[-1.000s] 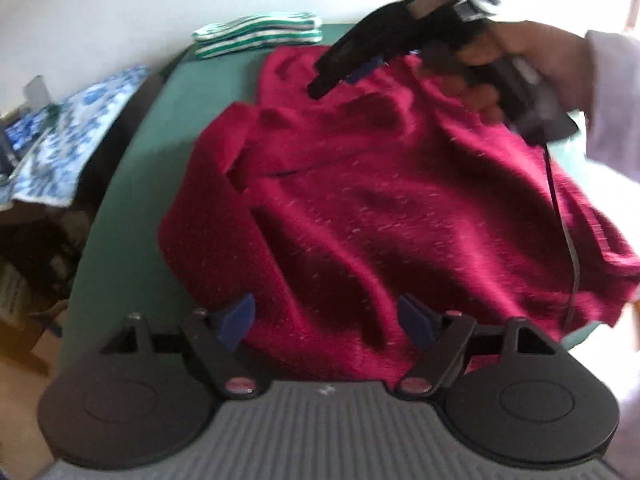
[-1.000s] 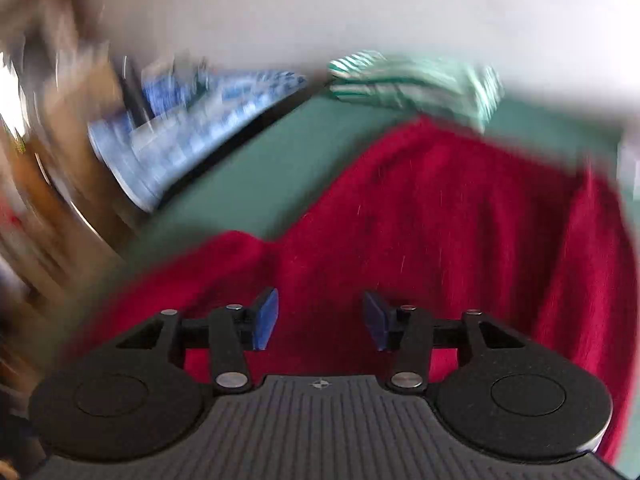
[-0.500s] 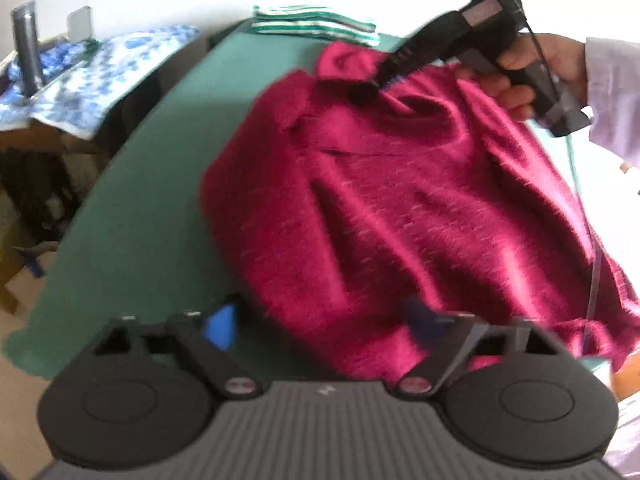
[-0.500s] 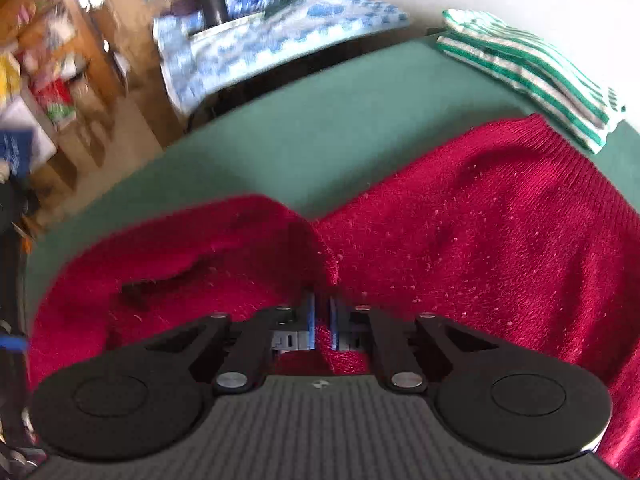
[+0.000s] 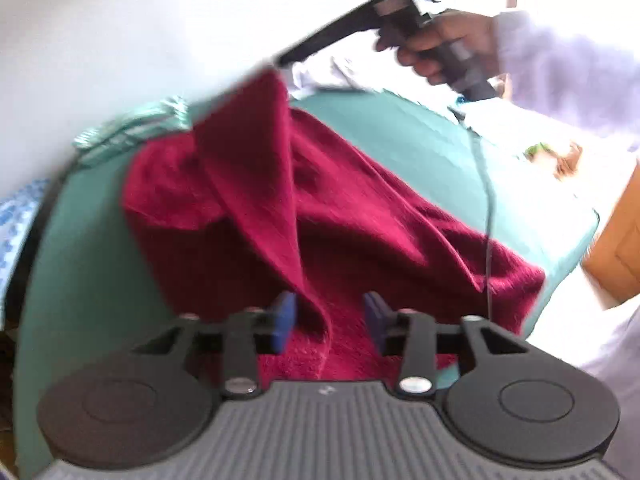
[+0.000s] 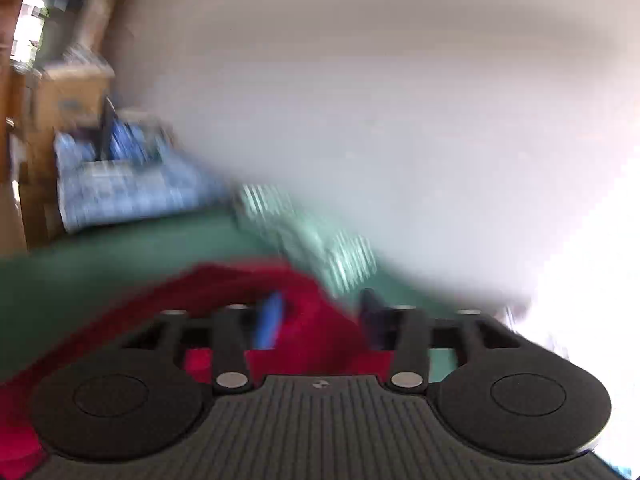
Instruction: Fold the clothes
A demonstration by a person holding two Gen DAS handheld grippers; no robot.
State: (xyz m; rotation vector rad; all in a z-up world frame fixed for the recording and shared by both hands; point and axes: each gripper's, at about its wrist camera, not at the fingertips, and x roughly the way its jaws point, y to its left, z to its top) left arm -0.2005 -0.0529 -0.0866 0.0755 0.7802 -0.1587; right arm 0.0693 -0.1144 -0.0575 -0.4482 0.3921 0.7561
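A dark red knit sweater [image 5: 360, 216] lies crumpled on the green table [image 5: 80, 280]. One edge of it is drawn up in a ridge to the tip of my right gripper [image 5: 282, 60], which a hand [image 5: 448, 44] holds high at the back. In the blurred right wrist view, my right gripper [image 6: 322, 320] has its jaws apart and opening, with red sweater [image 6: 312, 320] between them. My left gripper [image 5: 329, 318] hovers at the near hem. Its jaws are opening, and the lower end of that ridge runs between the pads without being pressed.
A folded green-and-white striped garment [image 5: 132, 128] lies at the table's far corner. Past the left edge is a blue patterned cloth [image 6: 120, 184]. A thin cable [image 5: 488, 200] hangs from the right gripper across the sweater. A wooden surface [image 5: 616, 256] stands to the right.
My right gripper rose and swung back, drawing a sweater edge up into a ridge, and its shut jaws came apart. My left gripper's pads narrowed around the ridge's lower end.
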